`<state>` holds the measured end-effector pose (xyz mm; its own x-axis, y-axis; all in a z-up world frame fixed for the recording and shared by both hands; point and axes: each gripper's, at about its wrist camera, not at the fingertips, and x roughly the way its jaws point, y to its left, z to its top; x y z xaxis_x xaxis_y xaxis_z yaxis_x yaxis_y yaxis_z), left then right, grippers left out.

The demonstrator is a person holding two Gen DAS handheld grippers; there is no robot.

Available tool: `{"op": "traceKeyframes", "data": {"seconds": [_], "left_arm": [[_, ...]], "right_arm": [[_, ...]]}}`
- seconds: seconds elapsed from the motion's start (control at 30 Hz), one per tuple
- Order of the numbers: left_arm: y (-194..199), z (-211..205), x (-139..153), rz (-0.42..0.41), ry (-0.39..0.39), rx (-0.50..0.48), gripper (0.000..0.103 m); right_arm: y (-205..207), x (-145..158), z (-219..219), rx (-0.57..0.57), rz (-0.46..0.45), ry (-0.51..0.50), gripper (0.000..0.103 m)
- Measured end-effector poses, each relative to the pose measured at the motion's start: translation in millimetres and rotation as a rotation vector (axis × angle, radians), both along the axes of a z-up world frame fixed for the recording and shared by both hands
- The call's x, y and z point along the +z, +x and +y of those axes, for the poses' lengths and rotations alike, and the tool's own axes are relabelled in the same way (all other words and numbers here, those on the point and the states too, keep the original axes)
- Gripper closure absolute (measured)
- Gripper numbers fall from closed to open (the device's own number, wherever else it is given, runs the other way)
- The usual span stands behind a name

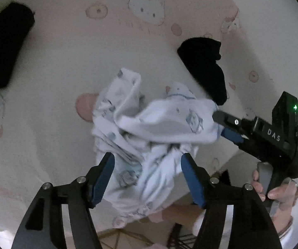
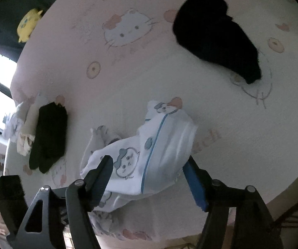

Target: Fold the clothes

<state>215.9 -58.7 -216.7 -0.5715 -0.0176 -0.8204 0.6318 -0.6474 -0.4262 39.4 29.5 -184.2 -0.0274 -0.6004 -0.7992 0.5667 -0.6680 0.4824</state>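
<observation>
Now both grippers stand open around the crumpled white pajama garment [image 2: 149, 157] at the bed's [image 1: 45, 114] near edge, nothing pinched. Left gripper [image 1: 147, 164] and right gripper [image 2: 148, 170] should each take a corner or hem, lift and spread it flat. Farther off lies a black garment [image 2: 215, 35].

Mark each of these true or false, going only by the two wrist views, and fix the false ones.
1. The white printed garment lies crumpled on the bed sheet. True.
2. The left gripper is clamped shut on the garment. False: its jaws stand apart, cloth between them.
3. A black garment lies beyond the white one. True.
4. The right gripper is shut. False: its jaws are open.
5. A yellow plush toy lies on top of the white garment. False: it sits off the far edge of the bed.
</observation>
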Motion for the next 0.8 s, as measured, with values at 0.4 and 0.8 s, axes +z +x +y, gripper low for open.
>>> {"op": "traceKeyframes", "data": {"seconds": [0.4, 0.8], "left_arm": [[0, -13, -8, -0.082, -0.134, 0.053, 0.039], [-2, -52, -5, 0.017, -0.028, 0.122, 0.039]], "right_arm": [[14, -1, 1, 0.098, 0.116, 0.145, 0.034], [8, -32, 1, 0.024, -0.133, 0.088, 0.034]]}}
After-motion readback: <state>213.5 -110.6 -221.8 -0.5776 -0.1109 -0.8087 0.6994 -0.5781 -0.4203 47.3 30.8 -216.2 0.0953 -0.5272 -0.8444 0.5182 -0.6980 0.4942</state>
